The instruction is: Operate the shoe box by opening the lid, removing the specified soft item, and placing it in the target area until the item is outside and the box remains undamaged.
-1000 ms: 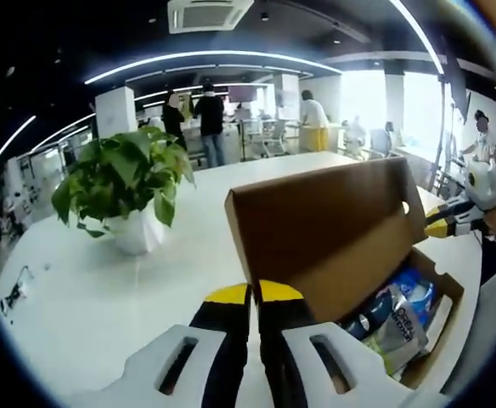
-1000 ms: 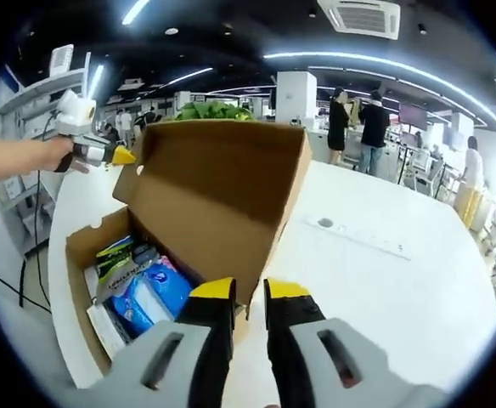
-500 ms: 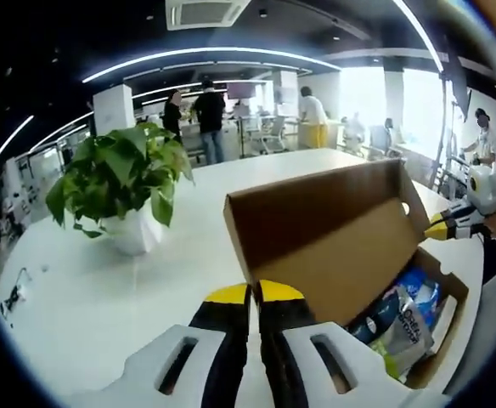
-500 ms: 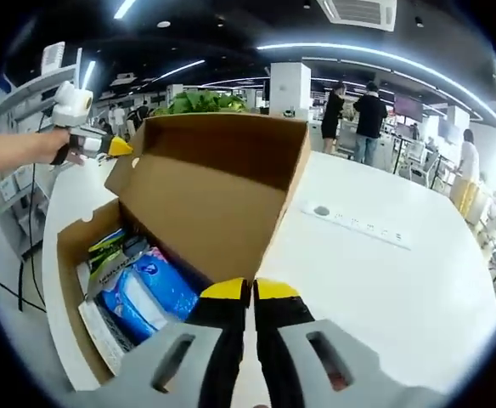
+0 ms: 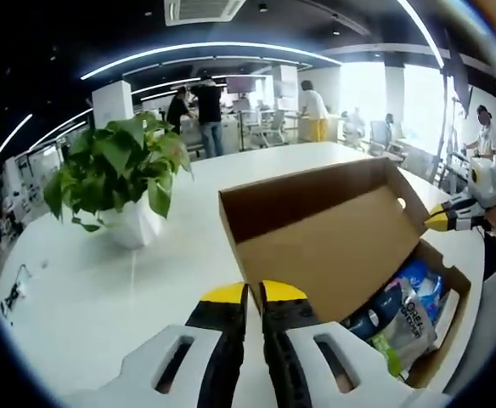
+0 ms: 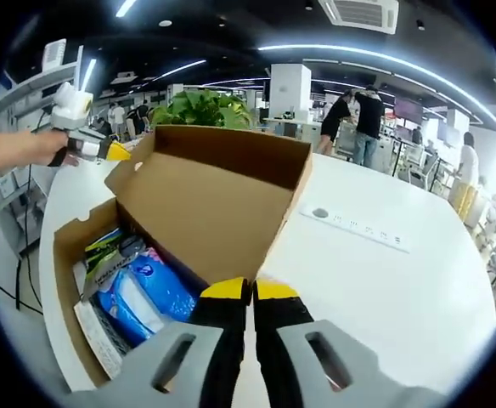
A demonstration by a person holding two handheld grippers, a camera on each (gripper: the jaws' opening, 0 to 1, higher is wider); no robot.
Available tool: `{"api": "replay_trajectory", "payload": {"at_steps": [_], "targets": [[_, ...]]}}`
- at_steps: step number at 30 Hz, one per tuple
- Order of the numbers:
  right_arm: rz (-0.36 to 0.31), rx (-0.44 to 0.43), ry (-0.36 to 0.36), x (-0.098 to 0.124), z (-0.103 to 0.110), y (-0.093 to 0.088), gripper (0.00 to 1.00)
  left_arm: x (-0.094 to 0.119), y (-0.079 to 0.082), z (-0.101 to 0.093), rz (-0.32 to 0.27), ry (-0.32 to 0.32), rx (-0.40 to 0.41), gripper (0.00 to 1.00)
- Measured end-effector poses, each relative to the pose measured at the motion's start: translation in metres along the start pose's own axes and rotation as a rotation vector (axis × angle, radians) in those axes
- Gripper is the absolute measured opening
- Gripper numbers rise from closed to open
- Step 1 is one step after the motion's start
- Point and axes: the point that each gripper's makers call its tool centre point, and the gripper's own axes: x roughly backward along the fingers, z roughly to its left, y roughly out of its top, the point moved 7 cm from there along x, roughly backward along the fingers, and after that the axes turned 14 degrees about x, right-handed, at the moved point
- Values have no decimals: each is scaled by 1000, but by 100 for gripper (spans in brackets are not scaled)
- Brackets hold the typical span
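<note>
Brown cardboard shoe box (image 6: 78, 246) sat at the edge of the white round table (image 6: 384, 289), its hinged lid (image 6: 210, 204) tilted open. Inside lay a blue soft plastic pack (image 6: 138, 293) beside other packets. Right gripper (image 6: 252, 289) had jaws together at the lid's corner; left gripper (image 5: 253, 293) jaws nearly together at the other corner. Potted green plant (image 5: 116, 183) stood on the table beyond the box

White lettering runs along the blue packet (image 5: 409, 308) in the cardboard box (image 5: 442, 357), right of the left gripper's fingers (image 5: 225, 299), too blurred to read; the packets' print in the right gripper view is likewise unreadable.
</note>
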Motion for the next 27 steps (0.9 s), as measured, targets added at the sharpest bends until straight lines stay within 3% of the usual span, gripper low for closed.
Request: {"api": "replay_trajectory", "payload": {"at_steps": [10,27], "targets": [[10,20,11,-4,-3,1,0,9,-31,-2,61,4,43,2],[31,-7,23,-12,-8,-1,1,1,-32,3,73,29,36,1]]}}
